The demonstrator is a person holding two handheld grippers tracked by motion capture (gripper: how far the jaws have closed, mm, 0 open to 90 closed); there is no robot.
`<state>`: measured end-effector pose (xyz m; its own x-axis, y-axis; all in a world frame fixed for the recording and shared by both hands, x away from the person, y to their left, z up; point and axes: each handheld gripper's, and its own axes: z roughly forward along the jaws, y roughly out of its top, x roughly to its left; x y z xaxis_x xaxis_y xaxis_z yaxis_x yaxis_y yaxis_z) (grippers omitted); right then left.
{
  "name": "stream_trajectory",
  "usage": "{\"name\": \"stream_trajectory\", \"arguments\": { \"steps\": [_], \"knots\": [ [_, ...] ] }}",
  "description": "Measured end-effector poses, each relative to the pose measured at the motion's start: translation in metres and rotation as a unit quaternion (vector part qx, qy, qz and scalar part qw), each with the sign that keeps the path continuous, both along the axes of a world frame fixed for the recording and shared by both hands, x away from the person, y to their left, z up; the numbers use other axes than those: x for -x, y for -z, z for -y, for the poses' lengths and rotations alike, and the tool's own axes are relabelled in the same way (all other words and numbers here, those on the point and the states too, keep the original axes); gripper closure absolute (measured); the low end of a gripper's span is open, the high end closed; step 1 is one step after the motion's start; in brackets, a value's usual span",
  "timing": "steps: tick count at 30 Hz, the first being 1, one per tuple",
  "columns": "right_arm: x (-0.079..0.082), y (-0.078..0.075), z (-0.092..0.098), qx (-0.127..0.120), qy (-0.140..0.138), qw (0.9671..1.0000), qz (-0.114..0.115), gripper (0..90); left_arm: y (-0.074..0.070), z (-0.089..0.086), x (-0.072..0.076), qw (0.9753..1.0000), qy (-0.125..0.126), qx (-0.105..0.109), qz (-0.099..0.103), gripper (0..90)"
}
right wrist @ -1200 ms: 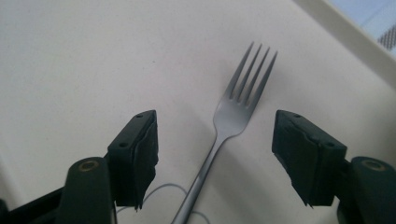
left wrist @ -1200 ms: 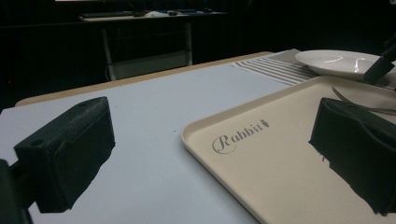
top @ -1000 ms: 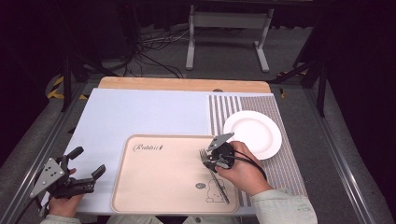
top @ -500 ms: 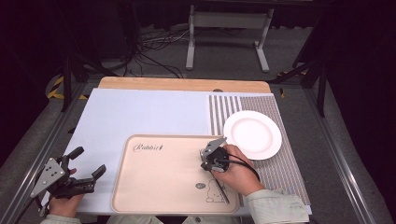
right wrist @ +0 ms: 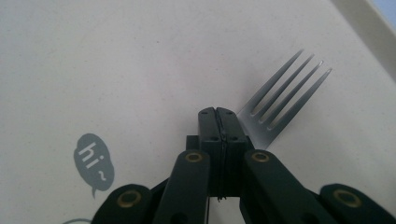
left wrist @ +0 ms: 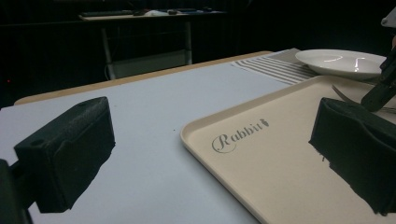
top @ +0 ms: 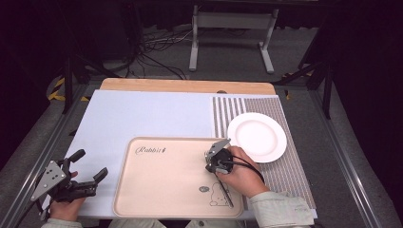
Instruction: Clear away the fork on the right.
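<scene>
Fork (right wrist: 285,95), flat steel with 4 slim tines, lies on the smooth beige tray (top: 161,190), pinched by the right gripper (right wrist: 218,116).

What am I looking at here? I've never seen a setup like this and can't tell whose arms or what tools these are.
There is no robot: a person sits at a table and holds a hand tool with two-jaw tongs in each hand. The overhead picture looks down from above the person. The other two come from small cameras riding on each tool, looking along its black jaws.

On the table lie a pale blue mat, a striped mat with a white plate, and a beige tray printed with "Rabbit".

The left tongs rest wide open beside the tray, holding nothing. The right tongs are over the tray, jaws pressed together next to a metal fork. Whether they pinch the fork's handle I cannot tell.
</scene>
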<state>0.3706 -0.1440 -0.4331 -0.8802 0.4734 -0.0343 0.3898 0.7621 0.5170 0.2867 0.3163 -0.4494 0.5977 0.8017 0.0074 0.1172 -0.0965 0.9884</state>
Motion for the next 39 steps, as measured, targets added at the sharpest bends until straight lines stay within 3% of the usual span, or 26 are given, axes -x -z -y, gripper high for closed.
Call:
{"name": "stream_trajectory", "arguments": {
  "steps": [28, 39],
  "knots": [
    [-0.011, -0.001, 0.034, -0.004, 0.064, 0.9979, 0.007, 90.0, 0.000, 0.000, 0.000, 1.0000, -0.001, 0.000, 0.000, 0.5],
    [-0.011, -0.001, 0.042, -0.006, 0.075, 0.9972, 0.003, 90.0, 0.000, 0.000, 0.000, 1.0000, -0.001, -0.001, 0.001, 0.5]
  ]
}}
